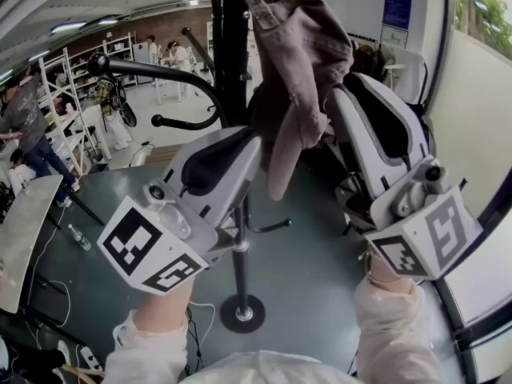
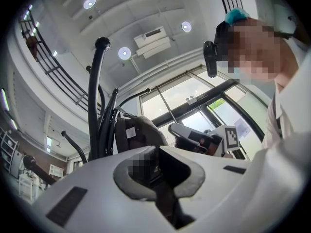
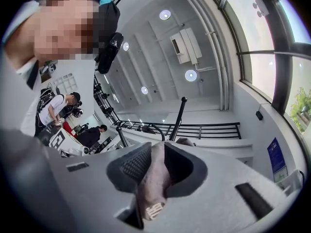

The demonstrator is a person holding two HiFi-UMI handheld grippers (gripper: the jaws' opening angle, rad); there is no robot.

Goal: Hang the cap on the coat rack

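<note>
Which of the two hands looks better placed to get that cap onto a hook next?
Right, probably. The right gripper has its jaws shut on the cap fabric, high beside the coat rack pole. The left gripper seems to pinch only its lower edge, so it can just steady.

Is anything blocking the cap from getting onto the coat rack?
Nothing visible does. The cap, pinched by the right hand-held gripper, is held right against the coat rack at its pole, with no object between them. Whether it is hung yet cannot be told.
</note>
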